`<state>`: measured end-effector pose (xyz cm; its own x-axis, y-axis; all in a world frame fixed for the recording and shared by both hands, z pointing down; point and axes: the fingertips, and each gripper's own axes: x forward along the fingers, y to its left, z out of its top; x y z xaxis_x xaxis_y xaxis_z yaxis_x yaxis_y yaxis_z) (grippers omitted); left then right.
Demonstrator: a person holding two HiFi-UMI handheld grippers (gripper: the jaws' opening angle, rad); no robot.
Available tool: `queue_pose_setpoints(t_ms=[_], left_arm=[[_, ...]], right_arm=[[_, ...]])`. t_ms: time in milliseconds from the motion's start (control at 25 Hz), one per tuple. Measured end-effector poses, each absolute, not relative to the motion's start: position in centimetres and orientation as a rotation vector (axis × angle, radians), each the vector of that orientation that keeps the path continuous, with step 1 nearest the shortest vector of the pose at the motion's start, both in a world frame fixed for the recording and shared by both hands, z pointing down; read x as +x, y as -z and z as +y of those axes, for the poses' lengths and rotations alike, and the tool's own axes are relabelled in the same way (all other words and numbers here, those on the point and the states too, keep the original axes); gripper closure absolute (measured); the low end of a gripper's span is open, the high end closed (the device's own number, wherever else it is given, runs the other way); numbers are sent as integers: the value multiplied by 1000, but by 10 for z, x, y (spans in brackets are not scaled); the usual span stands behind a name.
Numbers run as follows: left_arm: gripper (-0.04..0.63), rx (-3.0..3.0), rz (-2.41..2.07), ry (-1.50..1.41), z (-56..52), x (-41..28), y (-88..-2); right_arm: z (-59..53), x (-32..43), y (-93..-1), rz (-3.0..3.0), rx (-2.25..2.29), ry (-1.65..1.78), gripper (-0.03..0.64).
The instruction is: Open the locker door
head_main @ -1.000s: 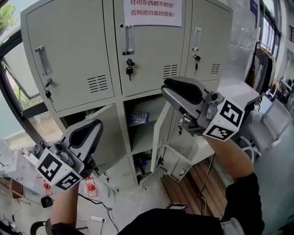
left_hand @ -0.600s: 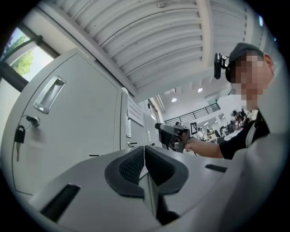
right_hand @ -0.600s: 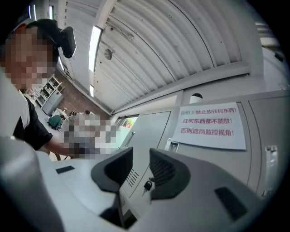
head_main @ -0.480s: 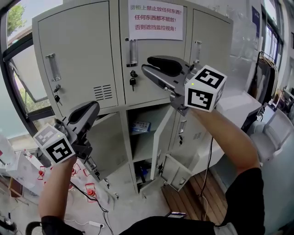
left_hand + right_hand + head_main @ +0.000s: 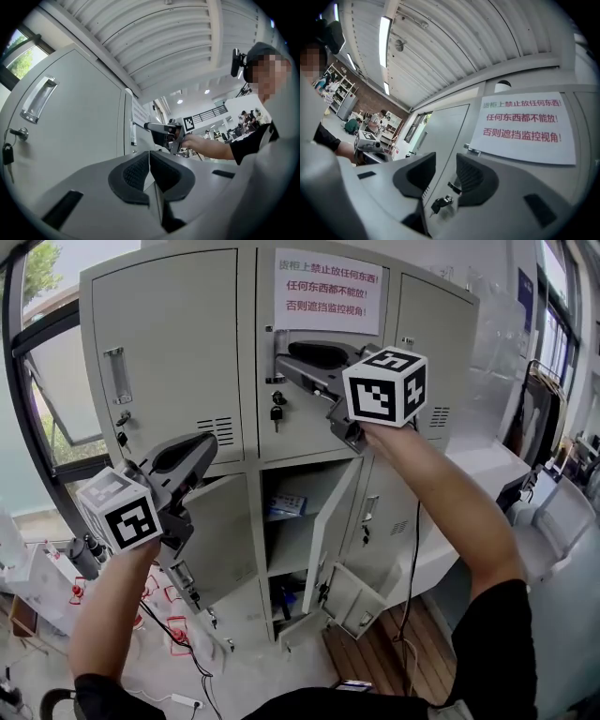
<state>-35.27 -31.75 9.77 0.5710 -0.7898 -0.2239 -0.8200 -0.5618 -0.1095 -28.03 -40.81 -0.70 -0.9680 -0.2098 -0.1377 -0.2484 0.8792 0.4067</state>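
Fingers just opened either side of the handle [image 5: 453, 186] of the middle locker door [image 5: 309, 442], the right gripper [image 5: 446, 162] readied a pull; the left gripper [image 5: 149, 161] hovered, fingers together.

- A white paper notice [image 5: 327, 279] [image 5: 522, 126] stuck on the upper middle locker door [image 5: 302, 432] carried three printed lines.
- The top line, in green, read "货柜上禁止放任何东西!"
- The second line, in red, read "任何东西都不能放!"
- The third line, in red, read "否则遮挡监控视角!"
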Motion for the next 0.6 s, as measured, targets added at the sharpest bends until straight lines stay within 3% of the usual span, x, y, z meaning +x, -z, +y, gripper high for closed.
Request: queue_pose_setpoints(t_ms=[600], left_arm=[[577, -2661, 1310, -251, -306, -350, -98]], right_arm=[[-450, -309, 6, 3050, -470, -494, 485]])
